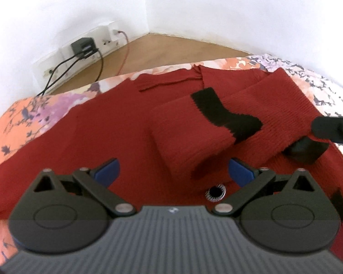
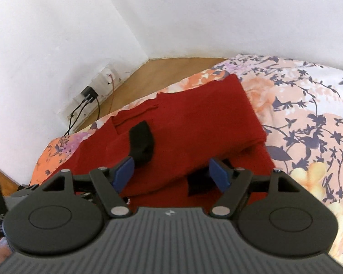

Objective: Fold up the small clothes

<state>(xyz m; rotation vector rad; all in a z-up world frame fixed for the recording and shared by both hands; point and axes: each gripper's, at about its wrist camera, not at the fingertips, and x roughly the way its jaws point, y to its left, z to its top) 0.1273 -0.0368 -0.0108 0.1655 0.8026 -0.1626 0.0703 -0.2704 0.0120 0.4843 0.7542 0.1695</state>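
Red sweater (image 1: 84,137) flat on bed (image 1: 22,118), folded sleeve (image 1: 217,123) lengthwise toward far edge; right gripper (image 2: 172,171) nearer, left gripper (image 1: 173,171) beside; both fingers spread, empty

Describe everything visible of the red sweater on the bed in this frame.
The red sweater is a ribbed knit with black cuffs. It lies spread on the floral bedsheet, its far edge near the side of the bed. Both sleeves are folded inward across the body, and their black cuffs meet near the middle. A small round patterned spot shows low on the front. Neither pair of open tongs grips it.
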